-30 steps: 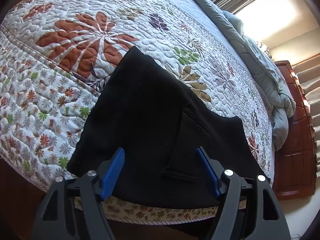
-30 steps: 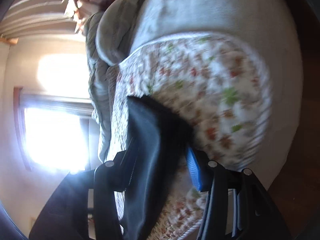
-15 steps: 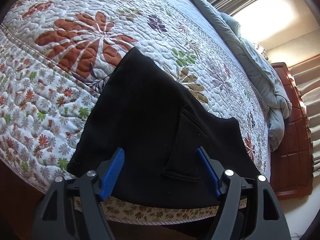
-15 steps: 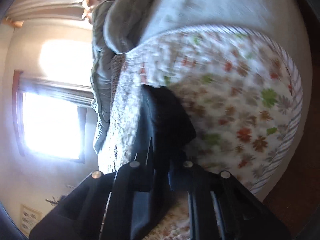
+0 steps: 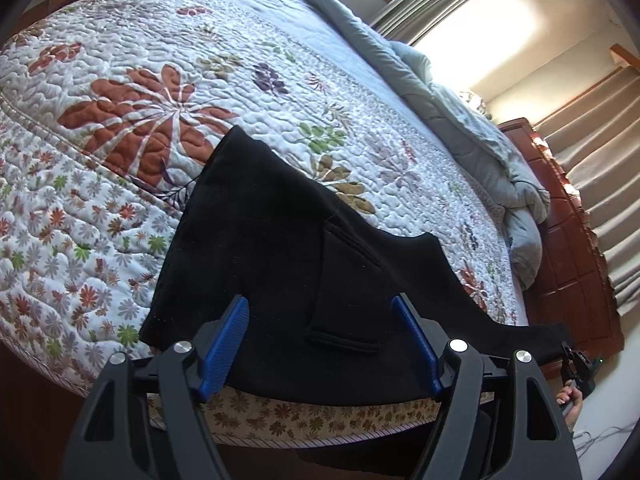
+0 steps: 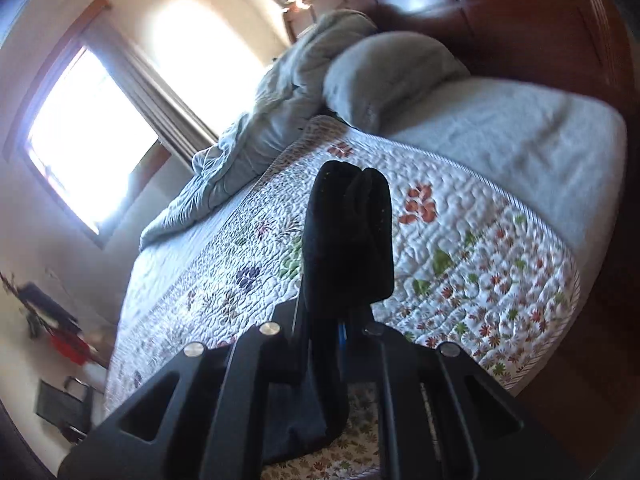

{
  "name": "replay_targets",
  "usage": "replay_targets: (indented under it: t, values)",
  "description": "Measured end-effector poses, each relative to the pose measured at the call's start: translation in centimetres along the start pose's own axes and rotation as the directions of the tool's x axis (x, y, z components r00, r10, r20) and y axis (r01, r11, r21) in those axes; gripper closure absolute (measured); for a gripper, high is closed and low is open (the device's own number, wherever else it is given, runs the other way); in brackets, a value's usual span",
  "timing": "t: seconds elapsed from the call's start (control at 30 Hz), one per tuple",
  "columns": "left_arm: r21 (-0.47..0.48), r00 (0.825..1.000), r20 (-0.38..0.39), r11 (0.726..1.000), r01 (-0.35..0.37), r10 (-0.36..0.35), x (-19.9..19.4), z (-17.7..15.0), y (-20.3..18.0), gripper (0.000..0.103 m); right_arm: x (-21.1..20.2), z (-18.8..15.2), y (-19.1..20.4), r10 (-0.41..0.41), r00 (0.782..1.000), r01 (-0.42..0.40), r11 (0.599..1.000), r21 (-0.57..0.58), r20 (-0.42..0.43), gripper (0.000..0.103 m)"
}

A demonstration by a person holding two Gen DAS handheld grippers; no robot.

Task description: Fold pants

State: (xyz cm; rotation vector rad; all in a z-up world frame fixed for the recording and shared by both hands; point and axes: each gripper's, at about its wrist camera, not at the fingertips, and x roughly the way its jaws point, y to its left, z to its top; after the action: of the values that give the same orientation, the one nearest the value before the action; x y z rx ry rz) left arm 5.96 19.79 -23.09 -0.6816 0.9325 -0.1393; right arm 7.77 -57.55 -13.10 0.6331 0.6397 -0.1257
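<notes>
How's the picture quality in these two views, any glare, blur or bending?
Left wrist view: sharp, but the window is blown out white and the fisheye bends the bed into a dome. Right wrist view: softer, slightly blurred, with window glare; the black pants show almost no detail.

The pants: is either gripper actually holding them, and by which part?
The right gripper is shut on a bunched edge of the black pants; which part cannot be told. The left gripper is open, holding nothing.
</notes>
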Motion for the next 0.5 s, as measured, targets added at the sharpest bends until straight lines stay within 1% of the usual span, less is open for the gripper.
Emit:
replay_targets:
  t: [0.1,0.23,0.4,0.5]
  values:
    - [0.026,1.000,0.021,0.999,0.022,-0.023,-0.6,-0.3,-0.6,0.029,-0.6,-0.3,3.3,-0.040,0.999,0.041,0.993,-0.106,0.012,0.093]
    - [0.046,0.998,0.030,0.997,0.054,-0.055,-0.9,-0.7,-0.8,0.029,-1.1,-1.3,7.7,-0.073,0.997,0.079,0.969,-0.236,0.034,0.093]
    - [0.042,0.995,0.032,0.995,0.093,-0.094,-0.8,-1.3,-0.9,0.029,-0.9,-3.5,12.5,-0.094,0.995,0.101,0.929,-0.357,0.038,0.093]
    - [0.051,0.993,0.029,0.993,0.109,-0.111,-0.8,-1.7,-0.9,0.029,-0.9,-4.9,15.3,-0.112,0.993,0.122,0.896,-0.428,0.048,0.094]
